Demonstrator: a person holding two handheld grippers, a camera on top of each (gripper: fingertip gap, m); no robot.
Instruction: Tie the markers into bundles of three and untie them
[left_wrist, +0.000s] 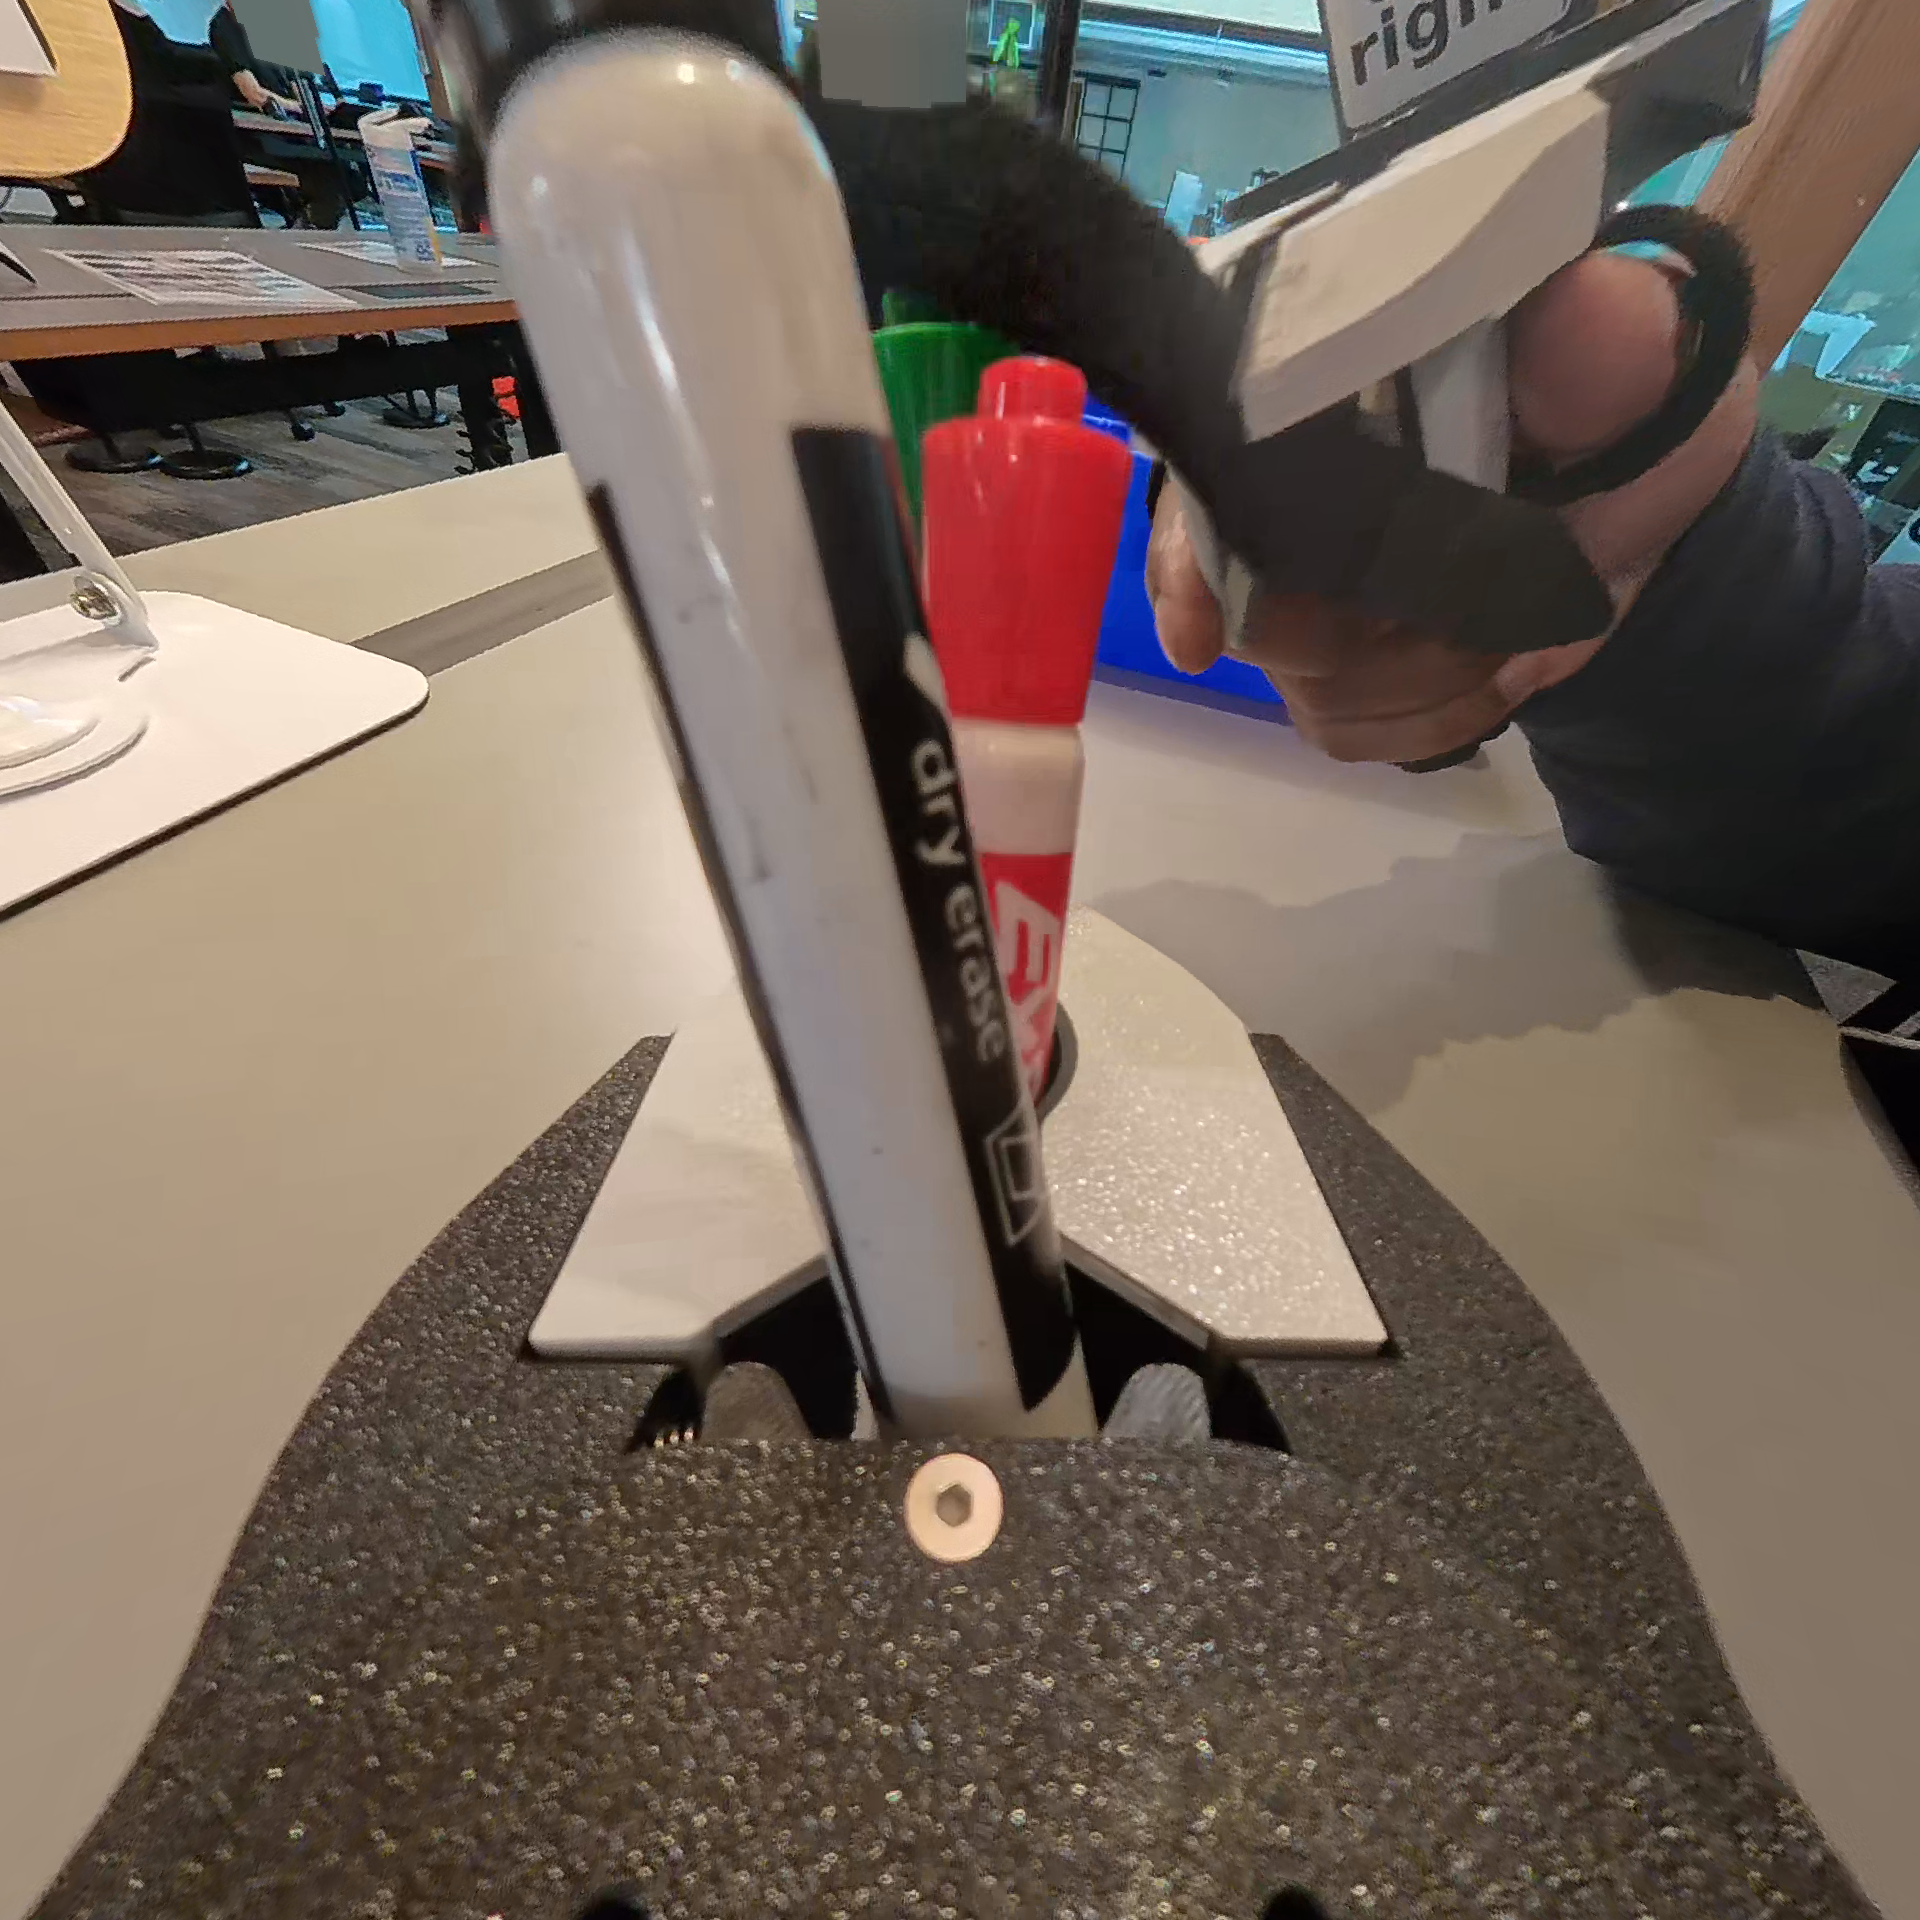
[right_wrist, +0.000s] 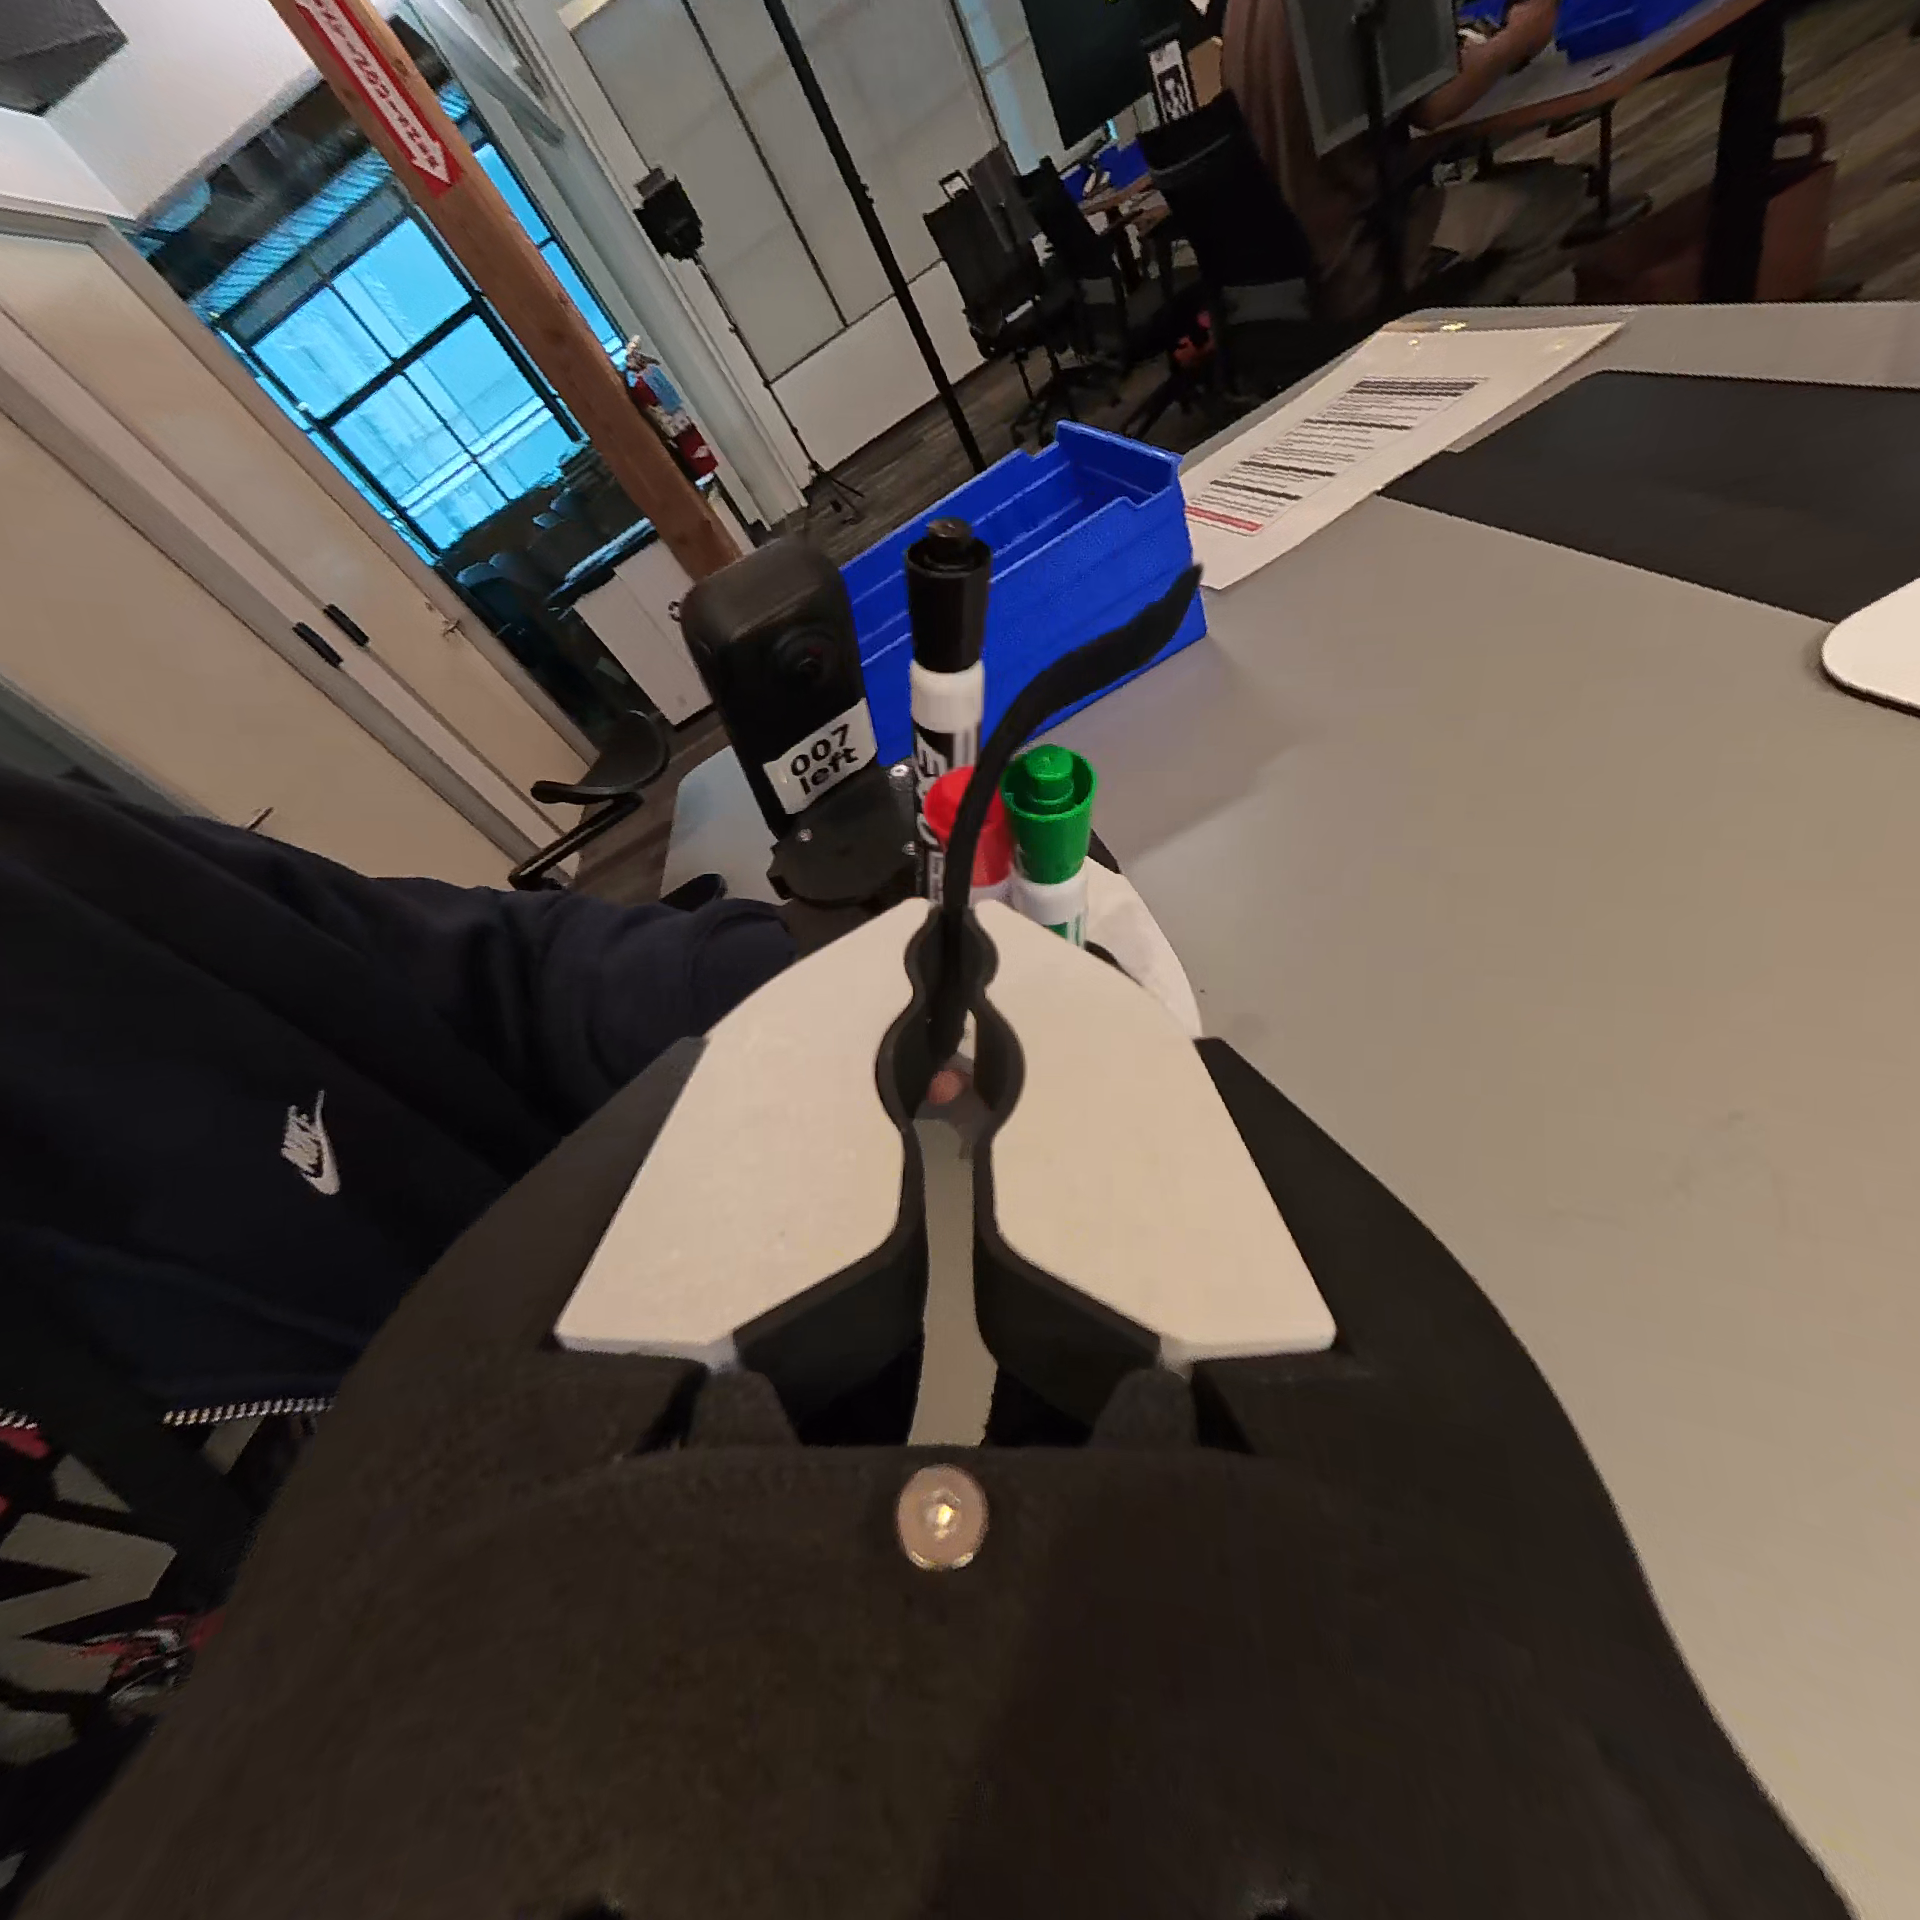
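My left gripper (left_wrist: 935, 1091) is shut on a white marker with a black label (left_wrist: 769, 727), held nearly upright. A red marker (left_wrist: 1023, 582) stands against it in the finger's notch, with a second red cap and a green marker (left_wrist: 930, 374) behind. A black fuzzy strap (left_wrist: 1060, 239) arcs from behind the markers to my right gripper (left_wrist: 1236, 488), which pinches it. In the right wrist view my right gripper (right_wrist: 951, 920) is shut on the strap (right_wrist: 1039, 686), just in front of the black marker (right_wrist: 945, 644), red cap (right_wrist: 951, 805) and green marker (right_wrist: 1049, 821).
A blue bin (right_wrist: 1039, 540) sits behind the markers on the grey table (right_wrist: 1507, 831). A printed sheet (right_wrist: 1351, 436) lies at the far right, and a white stand base (left_wrist: 156, 727) at the left. A dark-sleeved arm (left_wrist: 1714, 727) rests on the table. Spacing between my two grippers at the tips: around 8 cm.
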